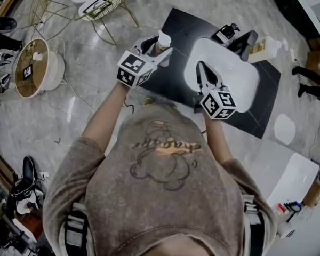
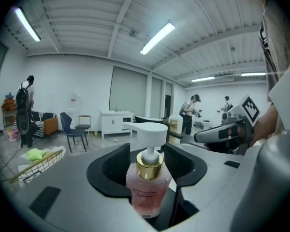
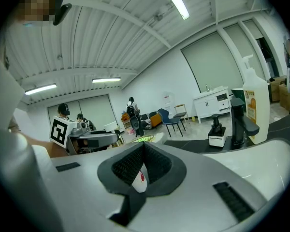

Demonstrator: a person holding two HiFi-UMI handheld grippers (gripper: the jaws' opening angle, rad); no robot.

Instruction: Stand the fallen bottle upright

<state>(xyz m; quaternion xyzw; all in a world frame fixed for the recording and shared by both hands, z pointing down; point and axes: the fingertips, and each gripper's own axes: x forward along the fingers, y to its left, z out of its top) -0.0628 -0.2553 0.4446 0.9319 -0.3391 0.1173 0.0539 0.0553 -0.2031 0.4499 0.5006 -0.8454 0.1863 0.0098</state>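
Your black countertop (image 1: 264, 108) carries a white basin (image 1: 240, 79); past its far rim stand a small dispenser (image 1: 225, 34) and a white jug (image 1: 268, 48).

Faucet (image 1: 246, 41) and jug (image 1: 264, 49) apparently crowd behind open sink (image 1: 232, 81).

Stretches the left forearm (image 1: 101, 119) and the right forearm (image 1: 217, 137), both bare, forward from the chest. Holds the left tool (image 1: 161, 44) out at 11 o'clock, aimed toward 1 o'clock and tipped only a little below level, with the jaws spread wide on either side of an upright pump bottle (image 2: 147, 187). Holds the right tool (image 1: 201, 65) out at 1 o'clock, aimed toward 11 o'clock and likewise near level, jaws drawn together at the tips. Sets the two tools side by side, apart, converging slightly.
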